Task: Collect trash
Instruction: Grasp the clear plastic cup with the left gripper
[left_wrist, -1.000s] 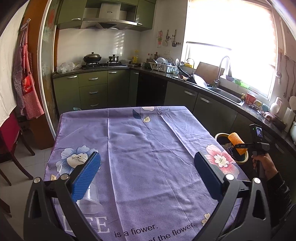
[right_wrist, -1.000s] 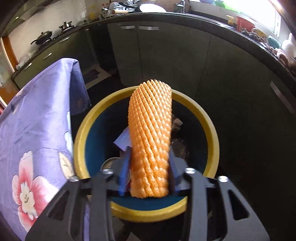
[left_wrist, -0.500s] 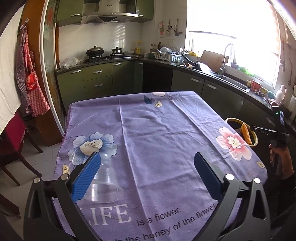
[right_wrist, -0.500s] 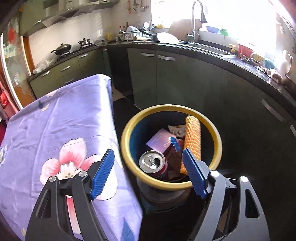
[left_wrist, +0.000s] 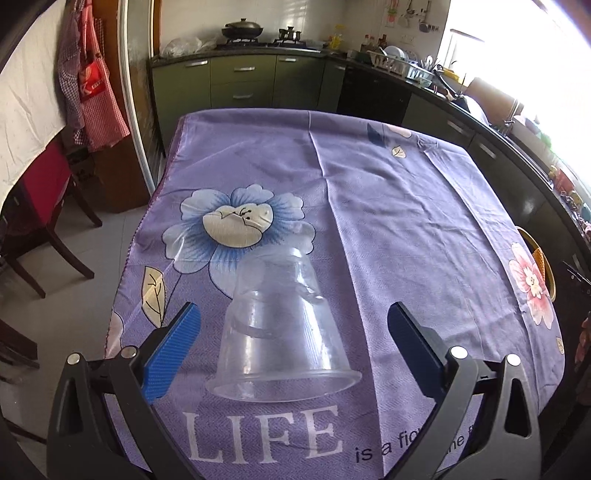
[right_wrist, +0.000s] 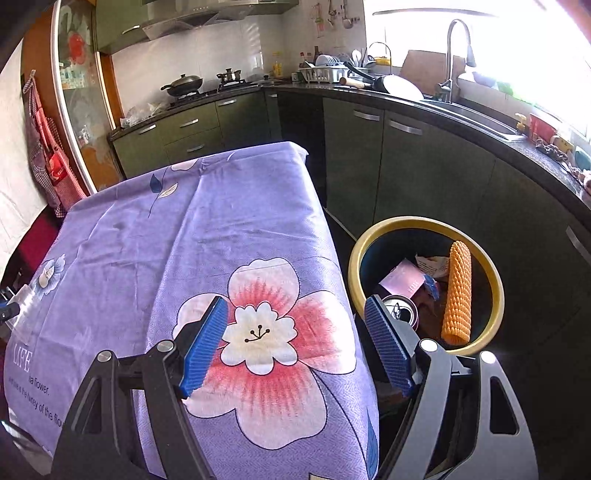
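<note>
A clear plastic cup (left_wrist: 284, 332) rests on the purple flowered tablecloth (left_wrist: 406, 206), its wide rim nearest to me. My left gripper (left_wrist: 291, 310) is open, with one blue pad on each side of the cup and neither touching it. My right gripper (right_wrist: 295, 302) is open and holds nothing; it hangs over the table's right edge above a pink flower print. To its right on the floor stands a yellow-rimmed bin (right_wrist: 424, 221). In the bin lie an orange foam net (right_wrist: 458, 291), a drink can (right_wrist: 400, 314) and pink paper (right_wrist: 402, 280).
A red-seated chair (left_wrist: 40, 192) stands on the floor left of the table, with aprons (left_wrist: 92, 92) hanging behind it. Dark green cabinets (right_wrist: 424, 166) and a sink counter (right_wrist: 480, 114) run close behind the bin. A narrow floor gap separates table and cabinets.
My right gripper let go of the orange foam net, which now lies in the bin, and pulled back up over the table edge. My left gripper sank toward the cup, which now sits between its jaws.
</note>
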